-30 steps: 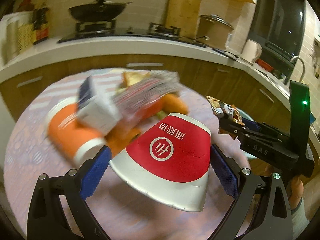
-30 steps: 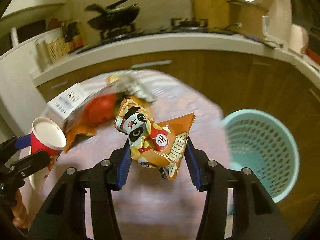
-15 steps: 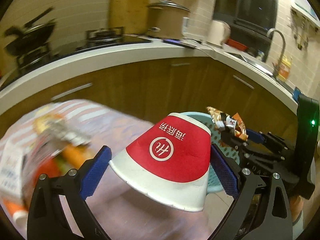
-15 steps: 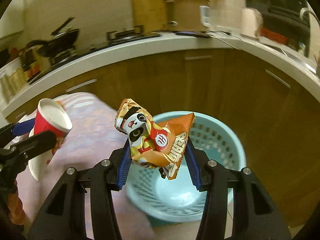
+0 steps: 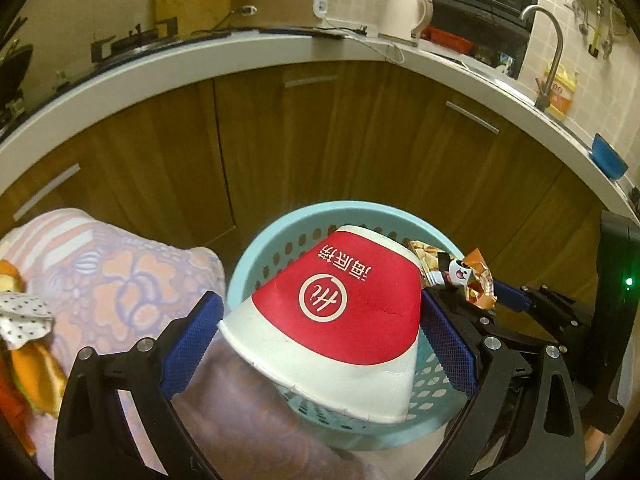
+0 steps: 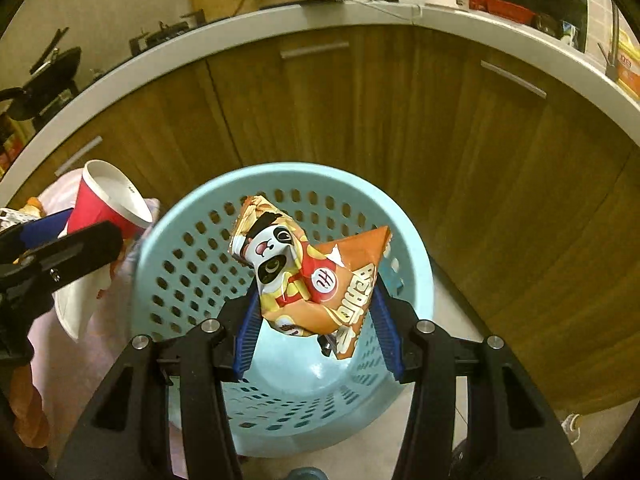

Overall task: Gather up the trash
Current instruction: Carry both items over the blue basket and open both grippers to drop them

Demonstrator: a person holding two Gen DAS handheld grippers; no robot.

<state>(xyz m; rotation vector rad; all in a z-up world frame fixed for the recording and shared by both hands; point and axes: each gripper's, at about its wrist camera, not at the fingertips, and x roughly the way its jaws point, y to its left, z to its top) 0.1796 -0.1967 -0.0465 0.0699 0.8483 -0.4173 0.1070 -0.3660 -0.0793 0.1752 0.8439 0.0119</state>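
Observation:
My left gripper (image 5: 320, 336) is shut on a red and white paper cup (image 5: 340, 320), held on its side over the near rim of a light blue perforated basket (image 5: 272, 236). My right gripper (image 6: 316, 320) is shut on an orange snack bag with a panda (image 6: 304, 272), hanging above the open mouth of the same basket (image 6: 192, 280). The left wrist view catches the snack bag (image 5: 460, 276) and the right gripper (image 5: 512, 304) at the right. The right wrist view has the cup (image 6: 104, 208) and the left gripper's fingers (image 6: 60, 252) at its left edge.
The basket stands on the floor before brown cabinet doors (image 5: 320, 140) under a white counter (image 5: 200, 64). A table with a flowered cloth (image 5: 120, 272) lies to the left, with orange peel and other scraps (image 5: 24, 340) on it. A kettle (image 5: 408, 12) and tap (image 5: 548, 48) are behind.
Both grippers have swung right from over the table's trash pile to above the blue basket, sinking a little. The cup and the snack bag stay gripped as before.

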